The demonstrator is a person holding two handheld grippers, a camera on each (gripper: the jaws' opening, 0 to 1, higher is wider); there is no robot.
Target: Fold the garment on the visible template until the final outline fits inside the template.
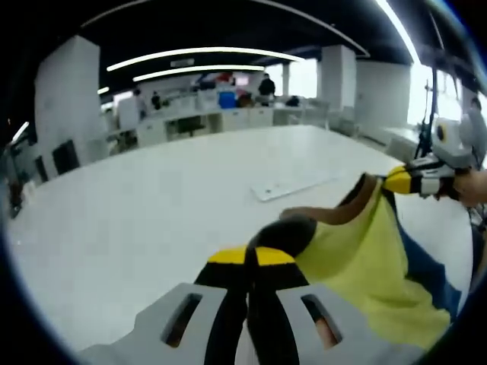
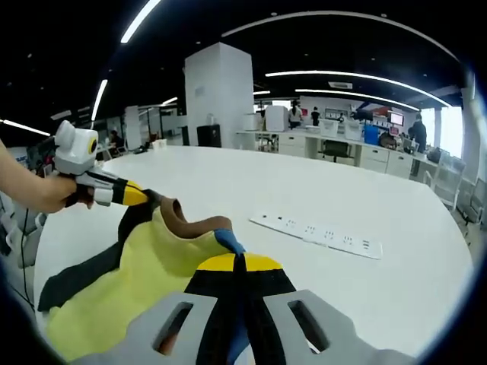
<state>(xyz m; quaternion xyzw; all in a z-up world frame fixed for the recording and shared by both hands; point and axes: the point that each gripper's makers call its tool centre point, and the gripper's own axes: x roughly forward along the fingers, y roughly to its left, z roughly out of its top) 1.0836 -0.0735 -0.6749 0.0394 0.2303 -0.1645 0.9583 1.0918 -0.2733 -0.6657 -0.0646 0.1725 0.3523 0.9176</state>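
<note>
A yellow garment (image 1: 358, 258) with a brown collar and dark blue and black parts hangs stretched between the two grippers above the white table (image 1: 152, 205). In the left gripper view my left gripper (image 1: 251, 255) is shut on the garment's dark edge by the collar. My right gripper (image 1: 396, 180) comes in from the right, shut on the other shoulder. In the right gripper view my right gripper (image 2: 238, 262) pinches a blue corner of the garment (image 2: 144, 274). A hand holds the left gripper (image 2: 137, 198) at the left, shut on the cloth beside the collar.
A white power strip (image 1: 293, 186) (image 2: 316, 234) lies on the table beyond the garment. Broad bare tabletop (image 2: 365, 304) stretches around it. Desks, a white pillar (image 2: 219, 95) and several people stand far behind.
</note>
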